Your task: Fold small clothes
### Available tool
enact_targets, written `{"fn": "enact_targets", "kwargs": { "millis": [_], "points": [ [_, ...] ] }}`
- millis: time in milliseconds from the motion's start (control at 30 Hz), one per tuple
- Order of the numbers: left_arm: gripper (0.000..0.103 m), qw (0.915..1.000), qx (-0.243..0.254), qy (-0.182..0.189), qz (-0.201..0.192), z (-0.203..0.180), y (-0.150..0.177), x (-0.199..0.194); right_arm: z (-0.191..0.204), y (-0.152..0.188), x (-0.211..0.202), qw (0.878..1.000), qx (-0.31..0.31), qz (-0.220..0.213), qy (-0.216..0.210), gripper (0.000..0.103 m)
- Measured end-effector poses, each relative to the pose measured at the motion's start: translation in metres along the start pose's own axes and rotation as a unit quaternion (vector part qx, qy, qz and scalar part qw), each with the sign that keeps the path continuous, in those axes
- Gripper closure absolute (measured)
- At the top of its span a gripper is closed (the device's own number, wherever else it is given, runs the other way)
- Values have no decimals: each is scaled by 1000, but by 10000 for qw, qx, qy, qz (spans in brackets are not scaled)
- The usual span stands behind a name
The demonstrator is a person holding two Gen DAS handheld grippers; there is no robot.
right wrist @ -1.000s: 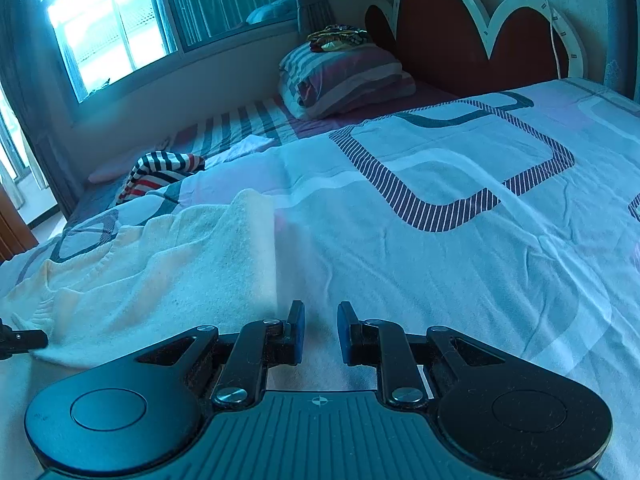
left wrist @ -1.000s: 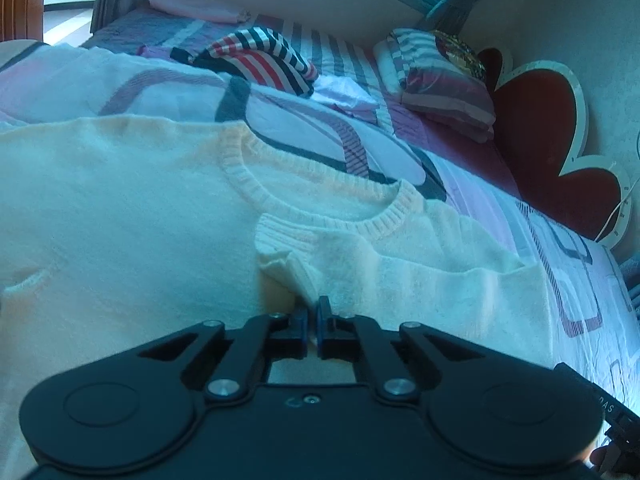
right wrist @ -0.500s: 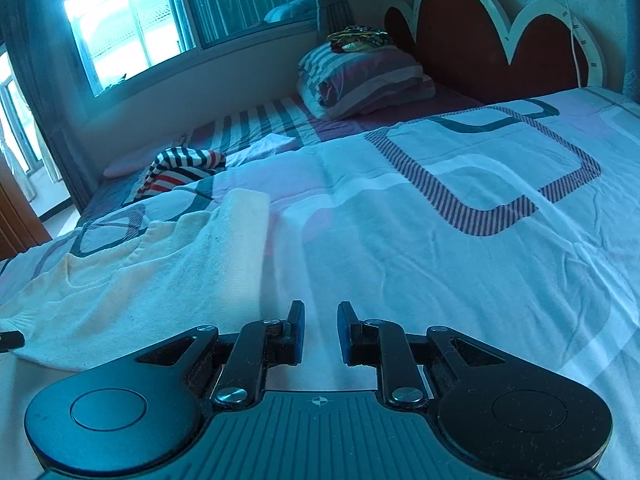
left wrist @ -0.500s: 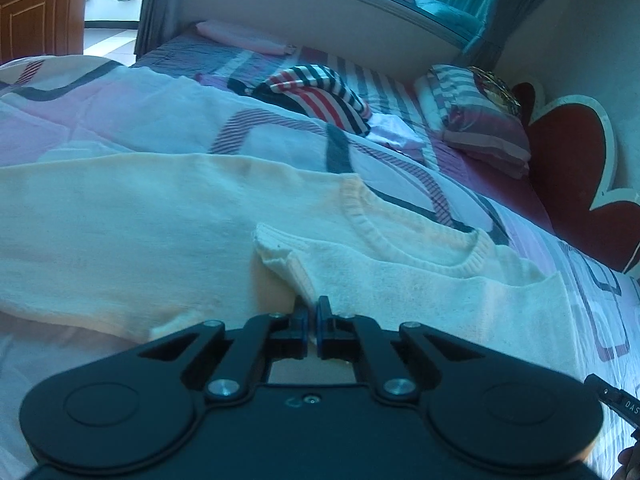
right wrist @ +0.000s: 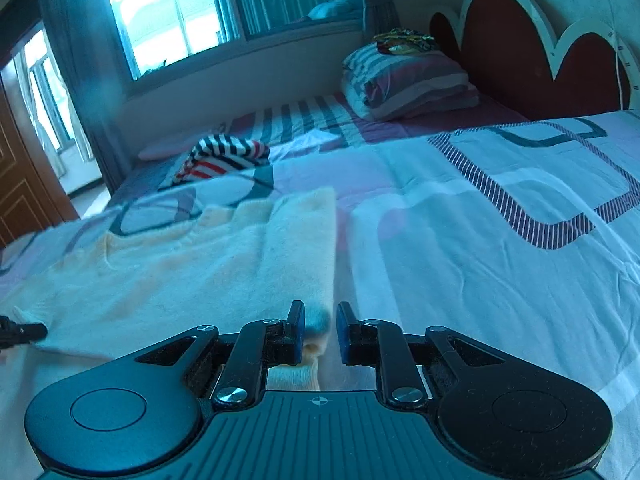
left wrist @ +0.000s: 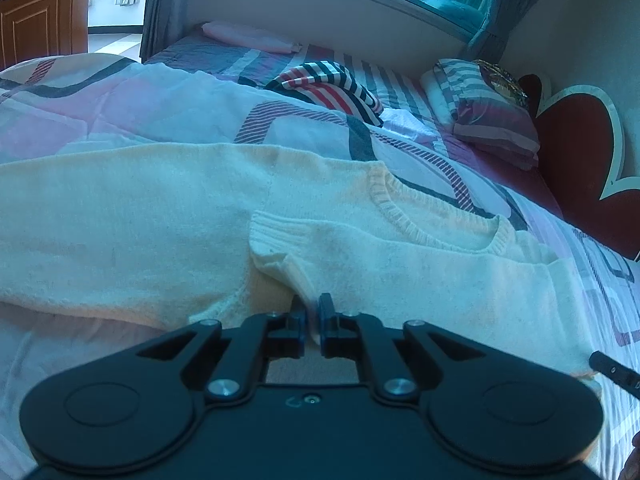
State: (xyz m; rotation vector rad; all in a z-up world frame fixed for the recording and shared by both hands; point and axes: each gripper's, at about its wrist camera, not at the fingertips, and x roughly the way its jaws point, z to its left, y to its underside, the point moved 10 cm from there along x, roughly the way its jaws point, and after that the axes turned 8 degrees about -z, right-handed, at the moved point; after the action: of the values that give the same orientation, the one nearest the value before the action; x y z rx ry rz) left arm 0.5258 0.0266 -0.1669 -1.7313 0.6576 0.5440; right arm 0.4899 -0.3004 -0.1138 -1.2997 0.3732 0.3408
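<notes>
A cream knit sweater lies spread on the patterned bed cover. One sleeve is folded across its body, with the ribbed cuff just below the collar. My left gripper pinches that sleeve behind the cuff, and its jaws are opening with the knit still filling the narrow gap. In the right wrist view, my right gripper is at the sweater's right folded edge. Its jaws are closing. The edge lies between them against the left pad, with a gap to the right pad.
A striped red, white and navy garment lies bunched further back on the bed. Folded striped bedding sits by the dark red headboard. A pink folded item lies under the window. The right gripper's fingertip shows at the lower right.
The left gripper carried the sleeve across the sweater's body, and its jaws parted slightly. The right gripper moved left to the sweater's edge, which now sits between its narrowing jaws.
</notes>
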Motion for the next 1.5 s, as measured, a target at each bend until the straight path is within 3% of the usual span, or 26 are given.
{"fn": "enact_targets", "kwargs": {
  "millis": [133,200,300,367,433,533,600,700,767,967,1033,1100,1233,1367,1500],
  "points": [
    [72,9993,170,-321,-110,10,-8,-12,-4,8,7,9997,-46,213,64,91],
    [65,9964,474,-509,-479,9,-21,-26,-3,-4,-2,10000,-33,-81,28,91],
    [58,9964,709,-148,-434,-21,-26,-18,16,-21,-1,9992,-46,-284,-285,91],
    [55,9960,869,126,-145,-47,-14,0,48,-16,17,9974,-262,17,-670,91],
    [53,9930,1173,114,-32,-66,0,16,81,-2,33,9926,-632,225,-1013,91],
    [44,9870,1597,43,-186,-71,6,21,107,17,44,9827,-1129,359,-1426,91],
    [44,9867,1608,-5,-227,-56,2,20,95,13,49,9831,-1294,246,-1272,91],
    [44,9872,1569,-123,-266,-32,-8,23,31,-14,72,9965,-583,152,-584,91],
    [44,9861,1640,-108,-231,-31,-12,25,2,-30,88,9986,-240,200,-415,92],
    [44,9841,1751,-125,-278,-57,-20,29,5,-60,104,9987,-364,99,-332,92],
    [34,9832,1815,-127,-169,-62,-18,38,1,-56,118,9986,-348,366,-167,92],
    [27,9844,1744,-154,-182,-58,-15,46,-3,-53,118,9983,-405,371,-182,92],
    [35,9861,1635,-218,-183,-54,-15,27,5,-48,89,9971,-585,407,-271,92],
    [35,9870,1582,-176,-215,-55,3,1,16,-19,49,9953,-607,543,-524,92],
    [34,9860,1634,-257,-197,-52,19,-2,19,9,26,9937,-901,506,-440,92]
  ]
}}
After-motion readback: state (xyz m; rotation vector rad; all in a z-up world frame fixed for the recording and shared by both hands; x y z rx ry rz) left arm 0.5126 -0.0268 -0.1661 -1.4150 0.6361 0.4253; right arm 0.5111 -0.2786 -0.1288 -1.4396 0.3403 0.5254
